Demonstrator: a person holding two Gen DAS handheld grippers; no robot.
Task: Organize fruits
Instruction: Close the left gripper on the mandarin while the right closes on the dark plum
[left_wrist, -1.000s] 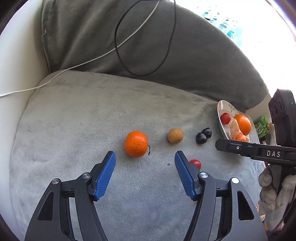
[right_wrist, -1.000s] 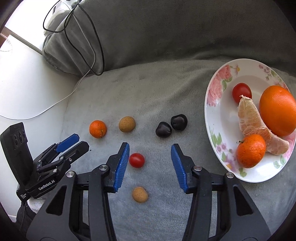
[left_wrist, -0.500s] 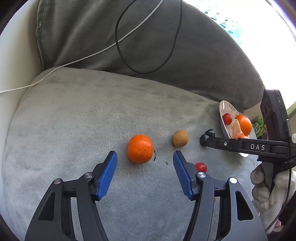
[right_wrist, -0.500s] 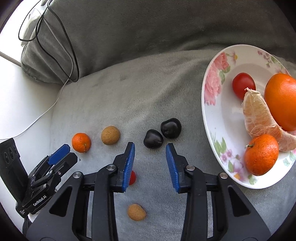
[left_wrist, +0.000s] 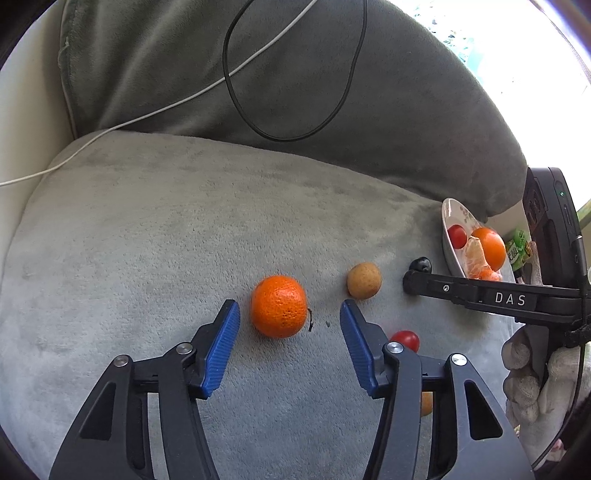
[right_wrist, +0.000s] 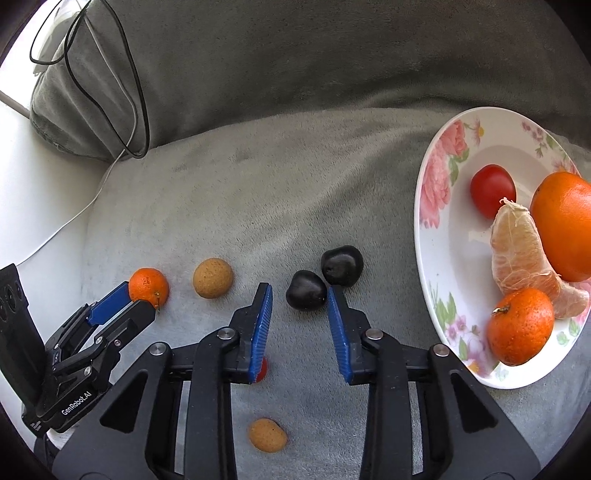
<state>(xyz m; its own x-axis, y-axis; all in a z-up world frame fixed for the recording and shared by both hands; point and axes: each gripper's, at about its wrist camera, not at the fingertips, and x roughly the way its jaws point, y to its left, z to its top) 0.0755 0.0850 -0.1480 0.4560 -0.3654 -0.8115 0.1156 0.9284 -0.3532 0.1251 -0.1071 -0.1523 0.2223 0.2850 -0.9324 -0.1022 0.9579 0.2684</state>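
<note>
Round orange mandarin (left_wrist: 279, 306) on the grey plush cushion (left_wrist: 184, 229): left hand-held gripper (left_wrist: 290, 317), half open and closing, empty, sits just short; could nudge it rolling. Glossy dark plum (right_wrist: 306, 290): right hand-held gripper (right_wrist: 300, 297), narrow and closing, empty, may pinch its twin too.

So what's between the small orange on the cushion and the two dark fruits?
One round tan fruit, seen in the right wrist view, between the small orange and the dark fruits; otherwise bare cushion.
</note>
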